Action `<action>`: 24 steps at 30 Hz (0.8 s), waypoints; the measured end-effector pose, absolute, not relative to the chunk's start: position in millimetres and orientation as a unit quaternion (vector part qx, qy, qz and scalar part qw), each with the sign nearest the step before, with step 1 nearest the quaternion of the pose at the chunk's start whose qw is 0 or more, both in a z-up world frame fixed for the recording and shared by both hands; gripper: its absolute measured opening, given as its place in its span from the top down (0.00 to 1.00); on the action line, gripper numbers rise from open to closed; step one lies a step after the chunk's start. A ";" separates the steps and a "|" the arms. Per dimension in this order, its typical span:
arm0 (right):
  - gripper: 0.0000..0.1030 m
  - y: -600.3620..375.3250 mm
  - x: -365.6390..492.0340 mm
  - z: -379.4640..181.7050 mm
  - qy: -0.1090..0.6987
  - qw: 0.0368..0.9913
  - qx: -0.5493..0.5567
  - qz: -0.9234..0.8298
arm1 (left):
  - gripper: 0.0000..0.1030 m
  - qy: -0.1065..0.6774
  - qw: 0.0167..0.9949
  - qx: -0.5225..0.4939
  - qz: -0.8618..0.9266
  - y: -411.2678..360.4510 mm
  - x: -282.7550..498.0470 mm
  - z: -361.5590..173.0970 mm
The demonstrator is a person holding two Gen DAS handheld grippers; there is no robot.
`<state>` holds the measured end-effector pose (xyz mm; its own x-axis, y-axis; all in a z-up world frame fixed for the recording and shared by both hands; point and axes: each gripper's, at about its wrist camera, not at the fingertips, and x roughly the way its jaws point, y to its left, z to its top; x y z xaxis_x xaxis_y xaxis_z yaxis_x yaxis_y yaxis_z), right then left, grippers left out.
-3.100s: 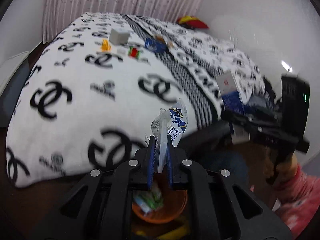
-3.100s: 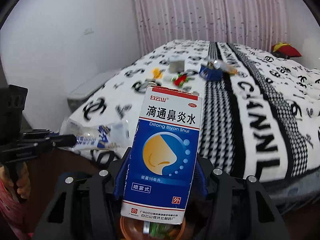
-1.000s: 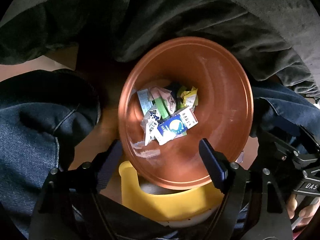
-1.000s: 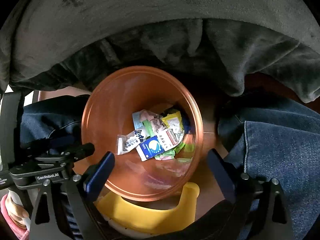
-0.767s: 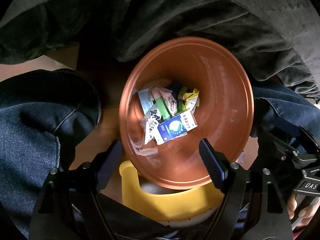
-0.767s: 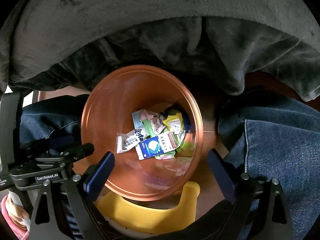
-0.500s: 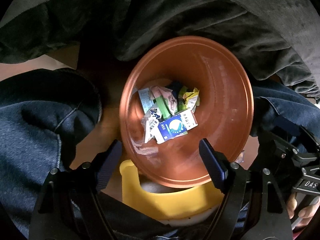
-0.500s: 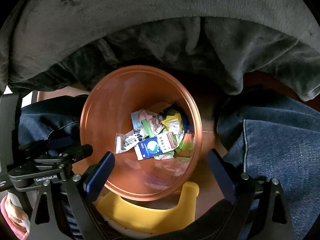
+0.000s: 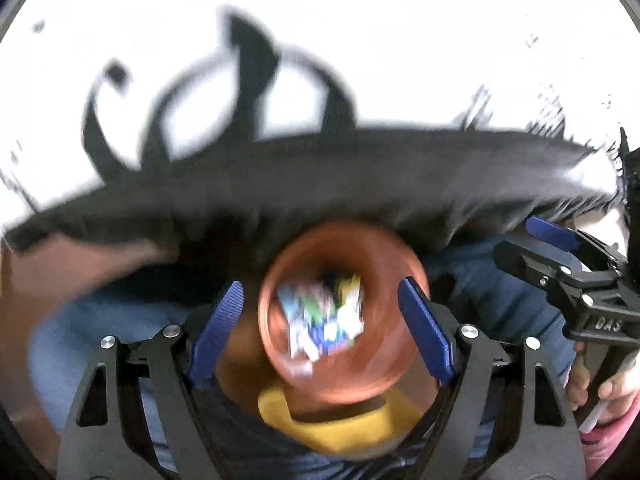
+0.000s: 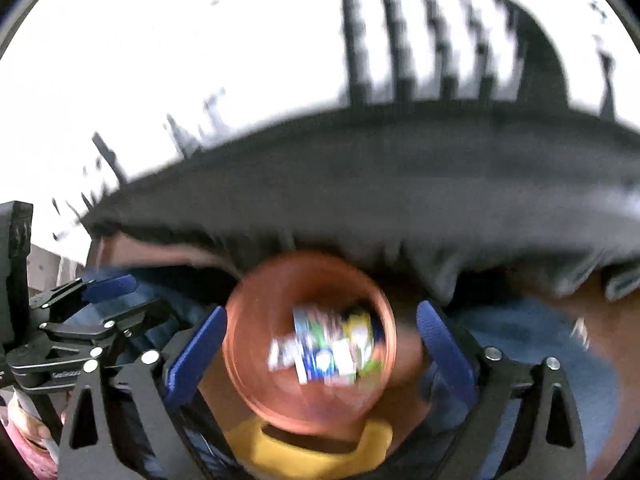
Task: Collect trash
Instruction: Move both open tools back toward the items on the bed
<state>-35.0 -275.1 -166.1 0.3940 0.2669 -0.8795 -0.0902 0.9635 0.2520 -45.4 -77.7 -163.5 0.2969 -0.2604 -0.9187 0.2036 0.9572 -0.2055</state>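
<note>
Both views motion-blurred; trash point(image 9: 322, 326) in orange bin point(image 9: 384, 364) reads only as colored smears. Bin sits at 12 o'clock just past left claw point(image 9: 320, 332), between its spread, empty fingers. Right claw point(image 10: 320, 352) likewise wide open, empty. Beyond, dark blanket edge point(image 9: 320, 168), then white patterned bed point(image 9: 360, 32).

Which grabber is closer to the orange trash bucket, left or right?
Too close to call. The left gripper and right gripper both hang open above the orange bucket, side by side at about the same height, each framing its mouth between the fingers.
</note>
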 end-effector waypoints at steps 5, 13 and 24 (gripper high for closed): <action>0.05 -295.5 -18.1 -98.2 0.446 0.885 0.091 0.095 | 0.12 0.471 0.872 -0.002 -0.135 -77.2 -16.8 -95.7; 0.05 -324.9 4.0 -59.7 0.385 0.912 0.120 0.075 | 0.11 0.408 0.905 0.047 -0.108 -106.9 108.5 -46.6; 0.05 -350.3 22.2 -89.2 0.416 0.895 0.145 0.065 | 0.11 0.449 0.869 0.200 -0.061 -195.2 298.5 -49.9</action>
<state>22.2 -350.3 -89.2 0.6457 0.2370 -0.7259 0.0045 0.9494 0.3140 298.5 -195.2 -49.9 0.5901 0.0733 -0.8040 0.2862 0.9122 0.2932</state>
